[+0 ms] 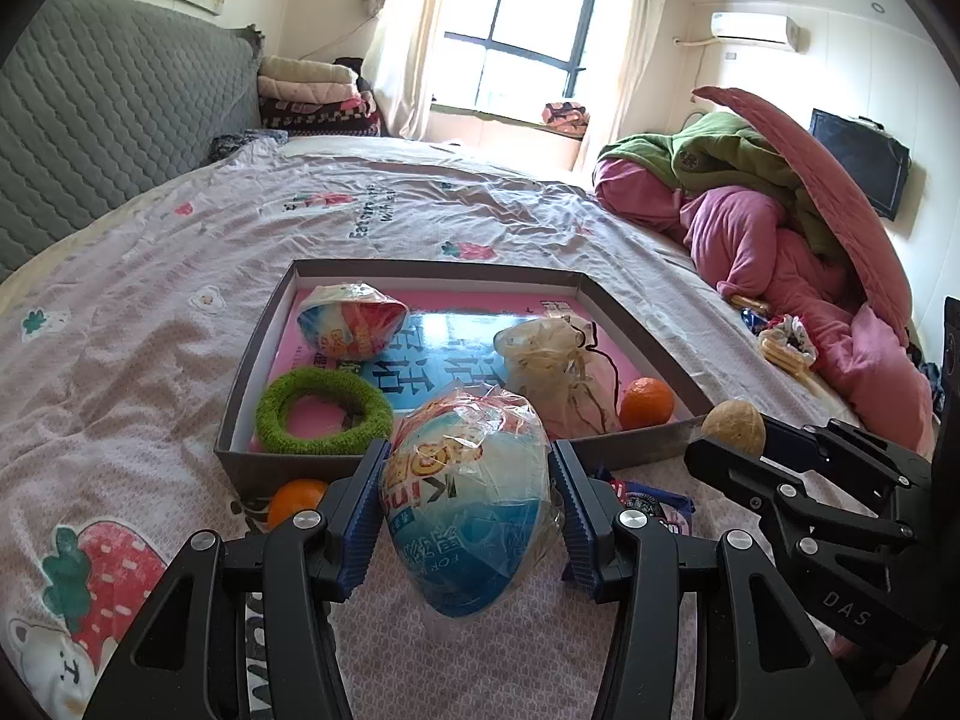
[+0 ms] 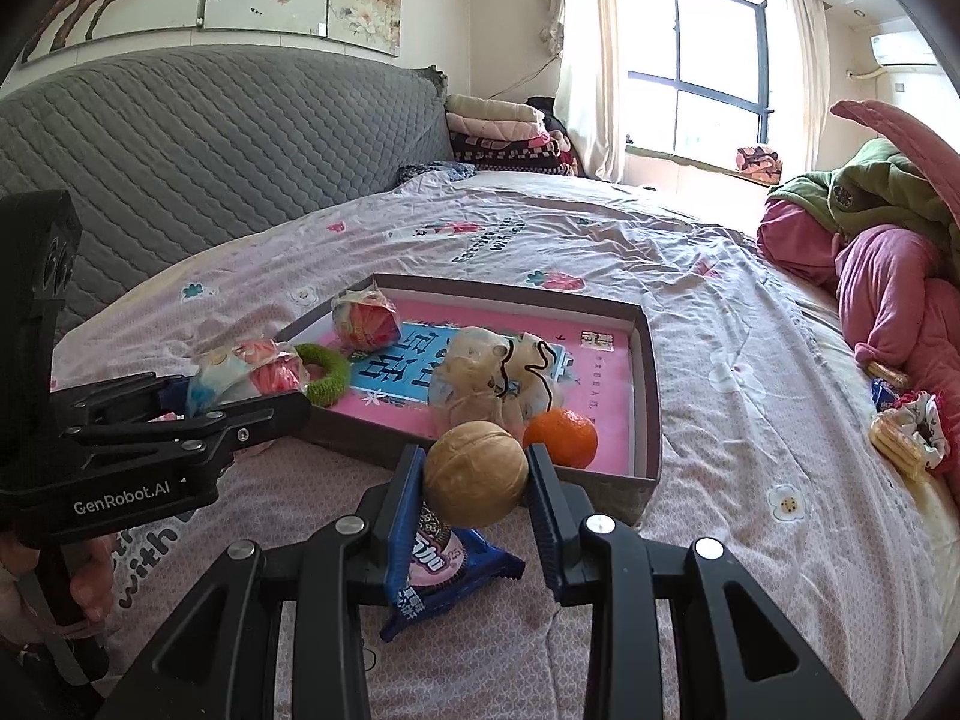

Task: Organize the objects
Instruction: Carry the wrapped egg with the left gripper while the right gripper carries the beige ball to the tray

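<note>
Lying outside the tray [image 1: 648,438]: orange [image 1: 294,498], blue snack packet [image 2: 444,576].

- Left wrist view: looks forward and downward along the left gripper [image 1: 467,504] from close above the bed [image 1: 180,276], at the near edge of the shallow box [image 1: 252,354], facing the window [image 1: 522,30].
- Right wrist view: same downward tilt, along the right gripper [image 2: 477,480], close above the bed and nearer the box's right corner.
- Shared: the box, the bed's headboard [image 2: 210,138], the window; each view shows the other gripper at its side.
</note>
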